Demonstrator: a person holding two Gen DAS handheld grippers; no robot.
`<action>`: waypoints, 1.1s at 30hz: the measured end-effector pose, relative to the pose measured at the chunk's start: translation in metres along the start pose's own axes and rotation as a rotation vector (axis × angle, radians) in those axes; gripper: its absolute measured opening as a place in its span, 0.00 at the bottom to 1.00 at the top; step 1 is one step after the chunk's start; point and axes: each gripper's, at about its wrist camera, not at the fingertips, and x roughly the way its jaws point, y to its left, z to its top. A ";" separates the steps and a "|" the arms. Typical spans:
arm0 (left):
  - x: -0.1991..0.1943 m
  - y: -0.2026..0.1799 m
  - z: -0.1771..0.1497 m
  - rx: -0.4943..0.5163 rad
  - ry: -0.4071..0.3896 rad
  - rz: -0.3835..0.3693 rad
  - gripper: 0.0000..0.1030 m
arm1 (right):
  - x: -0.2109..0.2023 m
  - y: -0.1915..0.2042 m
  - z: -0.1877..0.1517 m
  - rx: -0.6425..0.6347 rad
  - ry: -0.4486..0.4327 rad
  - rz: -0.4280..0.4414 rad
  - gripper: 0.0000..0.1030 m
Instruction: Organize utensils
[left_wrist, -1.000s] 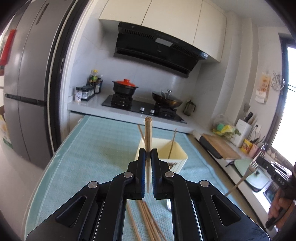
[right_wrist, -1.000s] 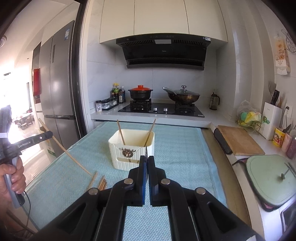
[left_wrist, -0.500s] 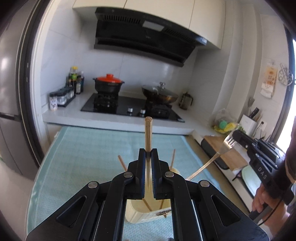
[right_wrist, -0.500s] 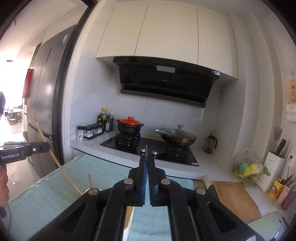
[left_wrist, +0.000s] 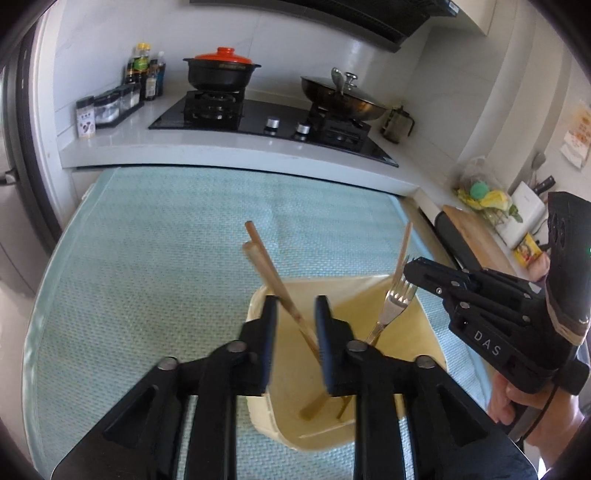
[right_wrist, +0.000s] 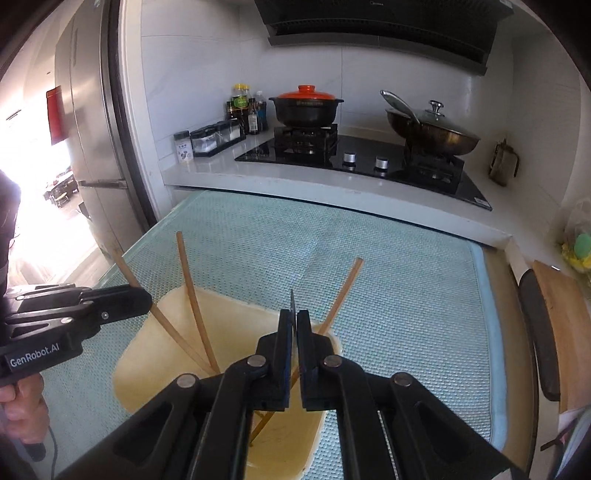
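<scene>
1. Cream plastic utensil holder (left_wrist: 413, 336), rectangular, sits on the teal woven mat (left_wrist: 155, 258) covering the tabletop
2. Left gripper (left_wrist: 295, 306) hovers above it, jaws parted, a wooden chopstick (left_wrist: 273, 273) leaning loose between them
3. Right gripper (right_wrist: 295, 321) pinches a thin silver metal fork (left_wrist: 395, 299) over the holder

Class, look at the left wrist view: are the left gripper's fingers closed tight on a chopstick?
No. The left gripper is open, with the chopstick leaning loose between its fingers into the cream holder.
</scene>
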 end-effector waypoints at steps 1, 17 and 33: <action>-0.001 -0.002 0.002 0.004 -0.014 0.014 0.56 | 0.001 -0.001 0.002 0.005 0.000 -0.004 0.10; -0.148 0.006 -0.109 0.063 -0.185 0.448 1.00 | -0.180 -0.001 -0.077 -0.008 -0.145 -0.151 0.76; -0.174 0.010 -0.291 0.022 0.048 0.273 0.99 | -0.255 0.053 -0.283 0.113 -0.243 -0.258 0.76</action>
